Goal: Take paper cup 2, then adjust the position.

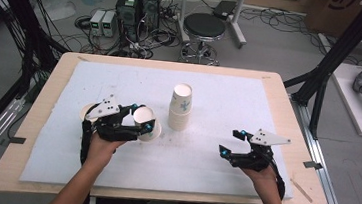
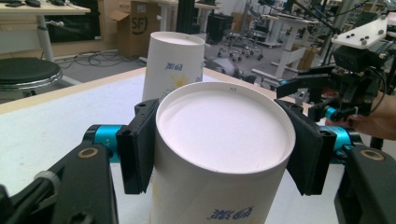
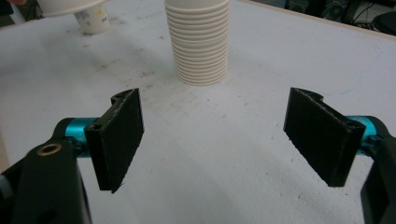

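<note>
A white paper cup (image 2: 219, 140) with blue print sits between the black pads of my left gripper (image 2: 224, 140), which is shut on its sides; the flat recessed end faces up. From the high view this cup (image 1: 145, 122) and the left gripper (image 1: 144, 120) are left of centre on the white mat (image 1: 219, 100). A stack of nested paper cups (image 1: 180, 107) stands at the middle, just right of the held cup. My right gripper (image 1: 230, 142) rests low at the right, jaws wide open with nothing between them (image 3: 215, 140), facing the stack (image 3: 198, 42).
Another single cup (image 1: 86, 111) stands on the mat behind the left gripper's grey plate, also seen far off (image 3: 93, 21). The wooden table edge (image 1: 279, 99) frames the mat. A stool (image 1: 203, 29) and computer cases stand beyond the table.
</note>
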`<state>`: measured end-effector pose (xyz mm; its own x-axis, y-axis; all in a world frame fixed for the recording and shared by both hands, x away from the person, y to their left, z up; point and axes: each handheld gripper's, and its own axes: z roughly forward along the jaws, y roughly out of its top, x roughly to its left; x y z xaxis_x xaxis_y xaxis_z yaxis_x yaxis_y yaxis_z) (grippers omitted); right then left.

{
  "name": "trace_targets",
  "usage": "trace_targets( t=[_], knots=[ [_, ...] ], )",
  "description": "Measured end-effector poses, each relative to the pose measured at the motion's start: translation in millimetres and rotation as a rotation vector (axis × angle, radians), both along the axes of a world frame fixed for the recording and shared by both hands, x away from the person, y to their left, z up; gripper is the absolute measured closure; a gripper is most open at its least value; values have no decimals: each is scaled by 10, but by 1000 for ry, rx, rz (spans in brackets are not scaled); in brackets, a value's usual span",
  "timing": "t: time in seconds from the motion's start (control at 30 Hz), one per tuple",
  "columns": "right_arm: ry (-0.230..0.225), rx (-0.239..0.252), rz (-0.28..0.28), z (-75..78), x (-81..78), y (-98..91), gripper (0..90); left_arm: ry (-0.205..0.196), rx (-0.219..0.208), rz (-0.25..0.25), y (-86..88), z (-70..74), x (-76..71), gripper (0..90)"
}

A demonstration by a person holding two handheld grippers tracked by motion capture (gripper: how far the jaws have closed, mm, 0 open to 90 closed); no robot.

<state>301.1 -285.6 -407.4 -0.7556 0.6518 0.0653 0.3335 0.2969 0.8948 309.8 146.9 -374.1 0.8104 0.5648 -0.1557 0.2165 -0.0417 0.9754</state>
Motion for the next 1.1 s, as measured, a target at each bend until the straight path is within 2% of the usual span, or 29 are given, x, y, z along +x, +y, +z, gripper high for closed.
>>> trace_targets(
  t=[0.1,0.4,0.57,0.83,1.1],
  knots=[
    [1,21,11,16,2,8,207,2,-4,-17,-6,-2,-13,346],
    [3,29,64,29,-3,122,207,10,-5,-68,-63,-11,-33,346],
    [12,37,92,35,-21,154,206,14,12,-110,-155,-50,-54,347],
    [29,68,159,31,-90,227,207,17,8,-162,-318,-75,-98,347],
    [26,76,219,49,-117,333,206,21,22,-216,-479,-91,-103,348]
  ],
)
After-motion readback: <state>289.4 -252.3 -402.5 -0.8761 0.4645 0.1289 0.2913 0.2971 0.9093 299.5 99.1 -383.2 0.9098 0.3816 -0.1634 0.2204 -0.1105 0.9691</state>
